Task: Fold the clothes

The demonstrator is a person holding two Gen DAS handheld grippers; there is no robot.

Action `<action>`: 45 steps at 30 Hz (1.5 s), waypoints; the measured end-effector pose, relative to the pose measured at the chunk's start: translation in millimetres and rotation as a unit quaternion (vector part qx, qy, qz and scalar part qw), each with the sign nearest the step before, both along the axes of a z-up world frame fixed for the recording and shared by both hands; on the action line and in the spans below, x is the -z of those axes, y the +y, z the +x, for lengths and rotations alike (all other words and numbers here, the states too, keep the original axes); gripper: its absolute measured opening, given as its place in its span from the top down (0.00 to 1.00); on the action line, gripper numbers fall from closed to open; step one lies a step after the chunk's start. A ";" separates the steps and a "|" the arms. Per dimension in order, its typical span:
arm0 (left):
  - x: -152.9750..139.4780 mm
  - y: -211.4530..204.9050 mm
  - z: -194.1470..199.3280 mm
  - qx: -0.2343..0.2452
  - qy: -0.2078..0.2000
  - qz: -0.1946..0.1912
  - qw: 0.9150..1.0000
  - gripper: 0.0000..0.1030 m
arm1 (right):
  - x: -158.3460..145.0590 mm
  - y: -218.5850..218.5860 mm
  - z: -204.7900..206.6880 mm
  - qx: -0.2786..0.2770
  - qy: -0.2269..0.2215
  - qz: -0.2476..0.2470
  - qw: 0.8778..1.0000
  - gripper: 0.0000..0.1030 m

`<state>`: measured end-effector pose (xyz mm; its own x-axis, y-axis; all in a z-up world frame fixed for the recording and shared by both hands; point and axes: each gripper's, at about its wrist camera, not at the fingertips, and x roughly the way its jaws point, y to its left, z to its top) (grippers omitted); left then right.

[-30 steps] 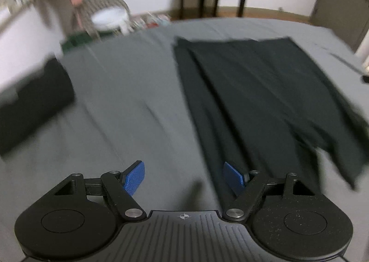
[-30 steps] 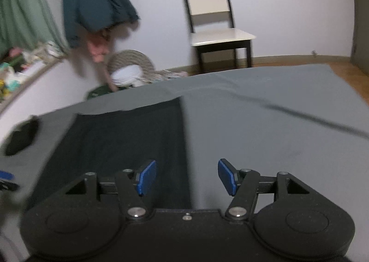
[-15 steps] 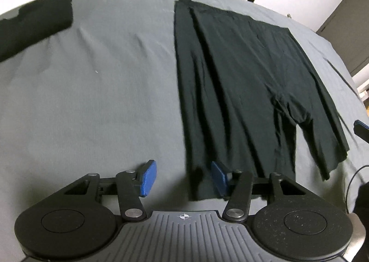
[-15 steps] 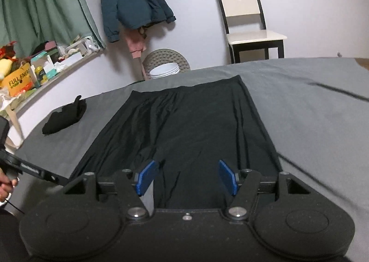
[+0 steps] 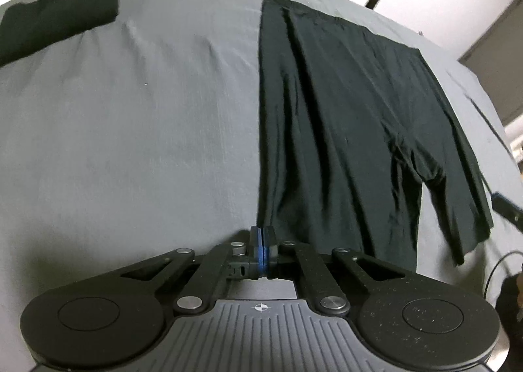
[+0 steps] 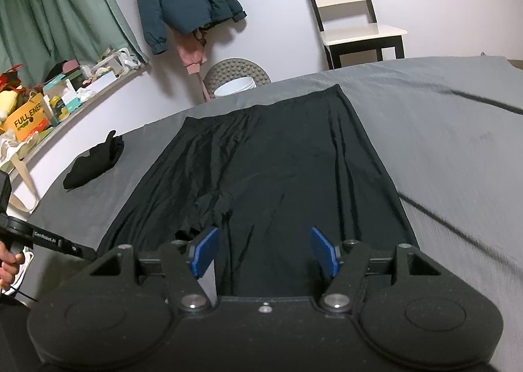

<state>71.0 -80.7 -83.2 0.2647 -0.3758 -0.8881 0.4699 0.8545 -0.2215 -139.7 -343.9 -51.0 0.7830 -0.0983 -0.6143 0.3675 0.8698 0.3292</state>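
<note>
Left wrist view is showing the left claw (image 5: 261, 247) pinched closed at the near left hem corner of the black shorts (image 5: 343, 116), which are lying flat on the grey bed (image 5: 130, 130). Right claw (image 6: 263, 252) is hovering wide apart over the other leg's hem.

Both wrist views over shorts (image 5: 343, 116)

Lighting: dim, even indoor light. Shadow: soft, under my left gripper (image 5: 260, 242) at 9 o'clock. Blur: streaking toward 3 o'clock. Distortion: strong fisheye bowing, dark vignetted corners.
</note>
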 end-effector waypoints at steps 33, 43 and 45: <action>5.5 12.9 15.0 0.049 0.012 -0.040 0.998 0.63 | 8.3 5.2 8.7 -0.023 0.024 0.001 0.999 0.36; -1.3 13.7 5.5 0.025 0.003 -0.040 0.999 1.00 | 8.5 4.0 10.7 -0.023 0.027 0.004 0.999 0.35; -7.2 17.7 3.8 0.007 -0.012 -0.039 0.999 1.00 | 8.6 3.3 10.7 -0.022 0.028 0.005 0.999 0.35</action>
<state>74.8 -63.0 -76.1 0.2803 -0.4473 -0.8494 0.4871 0.8287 -0.2757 -129.0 -340.6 -59.6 0.7508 -0.0587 -0.6579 0.3471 0.8824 0.3175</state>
